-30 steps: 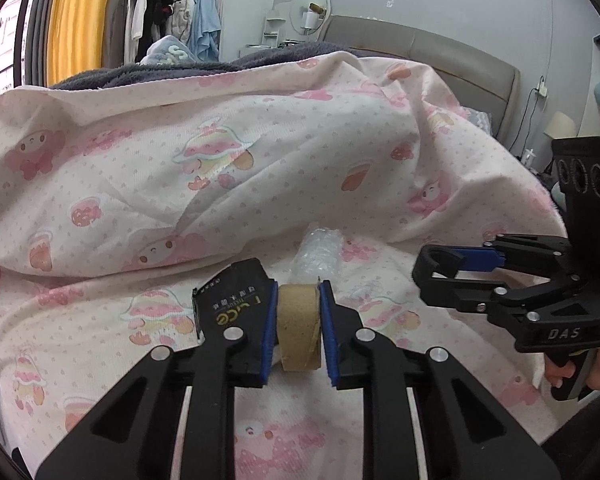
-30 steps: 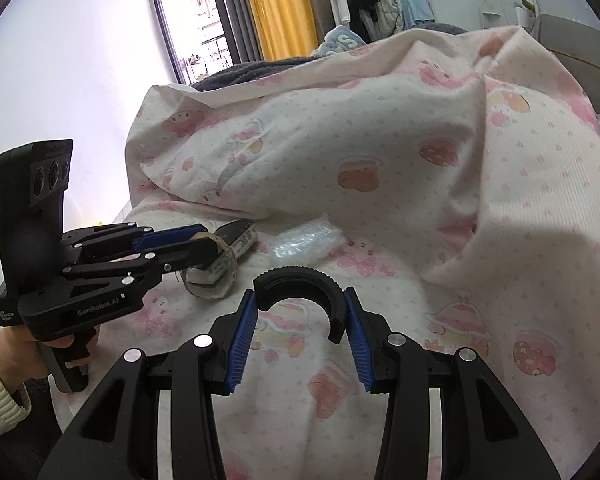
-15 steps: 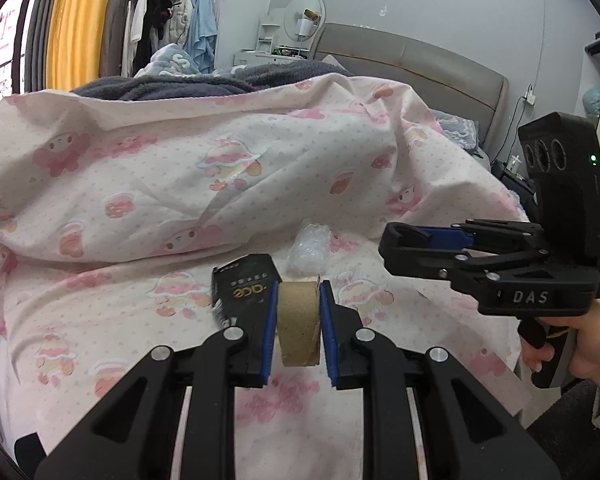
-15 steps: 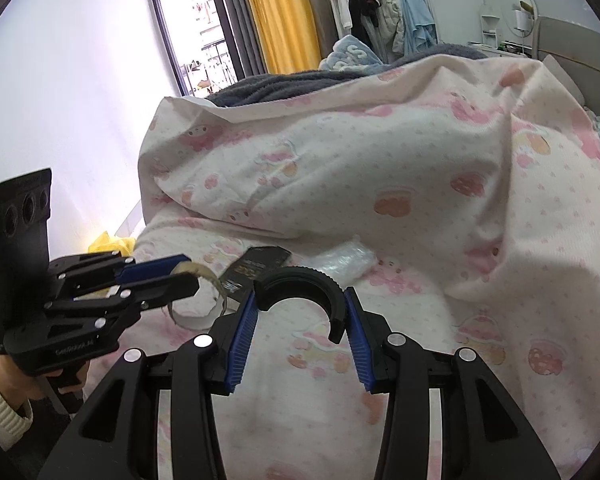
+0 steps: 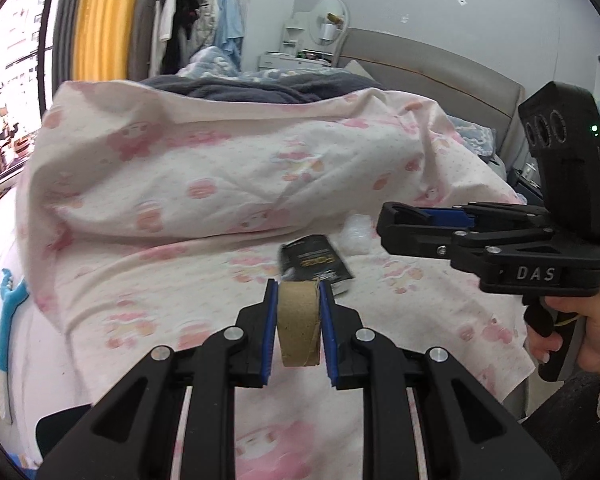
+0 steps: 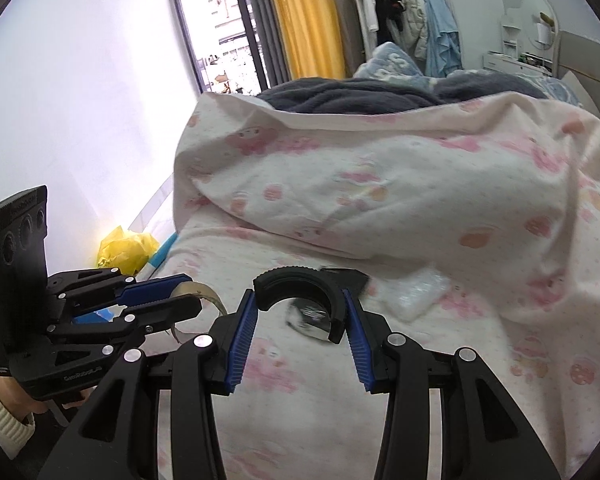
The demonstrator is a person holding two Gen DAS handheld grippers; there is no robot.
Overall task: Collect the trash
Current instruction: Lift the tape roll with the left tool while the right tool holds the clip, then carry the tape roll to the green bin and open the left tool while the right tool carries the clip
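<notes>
Both grippers are pulling back and up from the bed, the black wrapper (image 5: 315,262) and clear plastic bag (image 6: 416,293) now lying farther off on the quilt (image 5: 220,168). The left gripper (image 5: 299,326) is clamping the cardboard roll (image 5: 299,322); the right gripper (image 6: 300,334) is pinching a black curved piece (image 6: 300,284). With only the ends squeezed, the roll risks slipping out during a swing toward the yellow bag (image 6: 126,249) at far left.

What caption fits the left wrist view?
Left tongs clamp a cardboard tape core above the pink bedspread.
</notes>
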